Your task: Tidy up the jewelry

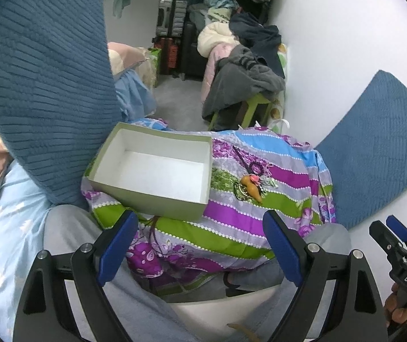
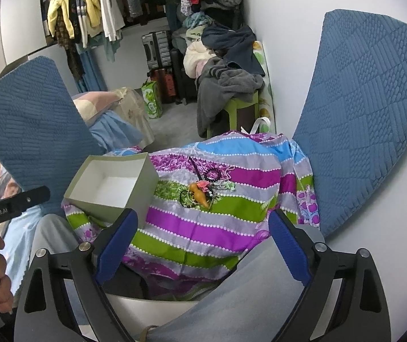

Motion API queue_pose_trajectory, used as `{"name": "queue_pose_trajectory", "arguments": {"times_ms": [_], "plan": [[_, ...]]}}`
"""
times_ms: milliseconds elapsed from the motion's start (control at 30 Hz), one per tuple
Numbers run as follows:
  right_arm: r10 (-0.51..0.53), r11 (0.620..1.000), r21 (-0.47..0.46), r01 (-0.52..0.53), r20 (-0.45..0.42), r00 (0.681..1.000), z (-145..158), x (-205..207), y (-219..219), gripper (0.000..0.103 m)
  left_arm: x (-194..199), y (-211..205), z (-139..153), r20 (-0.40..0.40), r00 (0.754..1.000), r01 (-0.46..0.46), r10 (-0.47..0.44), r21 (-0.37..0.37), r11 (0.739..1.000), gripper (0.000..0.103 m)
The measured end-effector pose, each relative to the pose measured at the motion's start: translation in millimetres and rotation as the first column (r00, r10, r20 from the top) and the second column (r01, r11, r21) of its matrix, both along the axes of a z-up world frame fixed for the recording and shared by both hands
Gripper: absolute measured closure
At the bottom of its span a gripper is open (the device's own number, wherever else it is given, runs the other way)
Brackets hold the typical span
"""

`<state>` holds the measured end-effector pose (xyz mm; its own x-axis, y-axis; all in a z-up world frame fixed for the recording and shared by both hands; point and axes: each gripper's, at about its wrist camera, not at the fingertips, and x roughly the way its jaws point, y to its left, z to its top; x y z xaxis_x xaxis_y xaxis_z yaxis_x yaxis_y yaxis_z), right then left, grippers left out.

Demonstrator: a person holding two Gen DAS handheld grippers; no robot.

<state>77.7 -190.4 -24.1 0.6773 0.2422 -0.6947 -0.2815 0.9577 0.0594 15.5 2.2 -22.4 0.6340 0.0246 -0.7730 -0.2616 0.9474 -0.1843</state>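
Observation:
An open, empty green box with a white inside rests on a striped purple, green and blue cloth; it also shows in the right wrist view. A small pile of jewelry with an orange piece, beads and chains lies on the cloth right of the box, also in the right wrist view. My left gripper is open and empty, in front of the box. My right gripper is open and empty, in front of the jewelry; it also shows at the lower right of the left wrist view.
Blue quilted cushions stand at the left and against the right wall. A green stool with grey clothes, suitcases and hanging clothes fill the back. The person's grey trouser legs lie below.

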Motion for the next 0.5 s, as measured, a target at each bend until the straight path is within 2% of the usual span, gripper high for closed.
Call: {"name": "queue_pose_trajectory", "arguments": {"times_ms": [300,500], "plan": [[-0.003,1.000,0.013,0.003,0.003,1.000,-18.9,13.6,-8.7,0.011,24.1,-15.2,-18.9,-0.014,1.000,0.026,-0.027,-0.006,1.000,0.013],[0.000,1.000,0.019,0.001,-0.004,1.000,-28.5,22.7,-12.3,0.011,32.7,-14.2,-32.9,-0.039,0.999,-0.010,0.010,0.001,1.000,0.013]]}}
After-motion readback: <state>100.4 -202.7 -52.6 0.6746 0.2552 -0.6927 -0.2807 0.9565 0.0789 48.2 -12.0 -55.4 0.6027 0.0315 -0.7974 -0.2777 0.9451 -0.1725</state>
